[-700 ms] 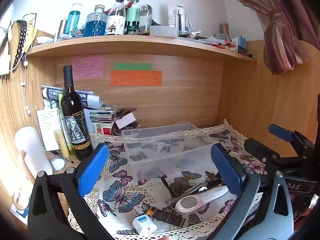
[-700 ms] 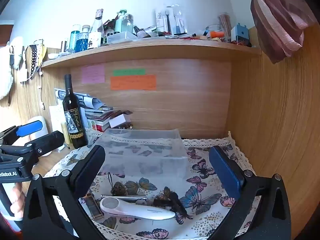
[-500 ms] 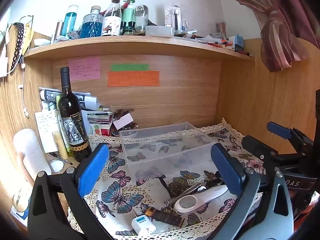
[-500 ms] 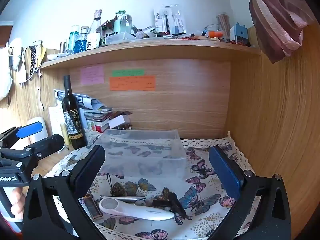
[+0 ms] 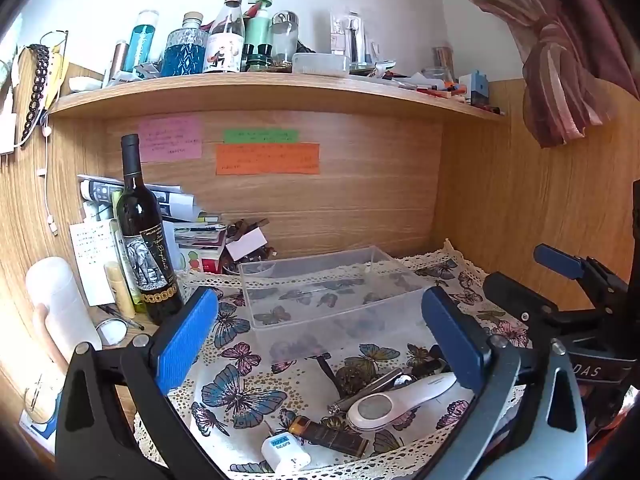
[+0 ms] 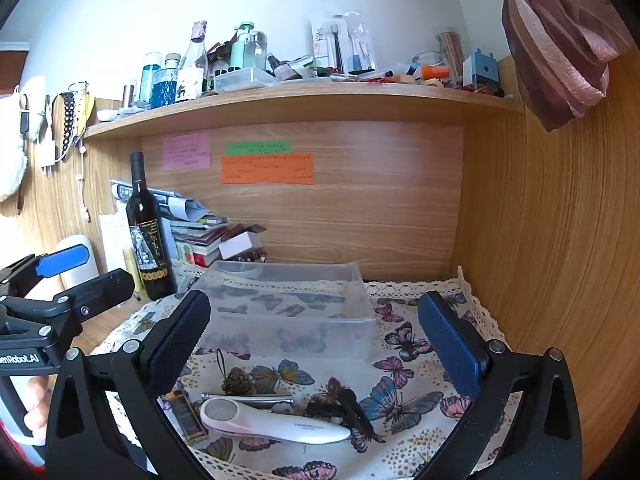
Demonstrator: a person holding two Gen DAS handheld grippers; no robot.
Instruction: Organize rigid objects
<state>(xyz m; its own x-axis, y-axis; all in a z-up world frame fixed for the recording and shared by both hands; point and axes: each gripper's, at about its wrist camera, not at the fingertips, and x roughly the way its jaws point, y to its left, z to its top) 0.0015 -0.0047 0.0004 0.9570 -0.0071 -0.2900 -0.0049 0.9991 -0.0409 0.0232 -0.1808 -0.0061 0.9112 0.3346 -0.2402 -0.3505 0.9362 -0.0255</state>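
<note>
A clear plastic bin [image 5: 328, 296] [image 6: 288, 312] stands empty on the butterfly tablecloth [image 5: 240, 392]. In front of it lie a white handheld device [image 5: 400, 400] [image 6: 272, 424], a metal pen [image 5: 368, 390] [image 6: 248, 397], a small amber bottle [image 5: 328, 436] [image 6: 188, 420], a small white box [image 5: 286, 456] and a dark clip [image 6: 352, 404]. My left gripper [image 5: 320, 344] is open and empty, above the near items. My right gripper [image 6: 316, 340] is open and empty, hovering over the white device. Each gripper shows at the edge of the other's view.
A dark wine bottle [image 5: 144, 240] stands left of the bin, with stacked papers and boxes [image 5: 200, 236] behind. A white cylinder [image 5: 60, 308] stands at far left. A cluttered shelf [image 5: 260, 88] runs overhead. A wooden side wall [image 6: 560, 240] closes the right.
Both grippers have drifted slightly; the scene sits a little lower and closer in both views. Nothing was grasped or moved.
</note>
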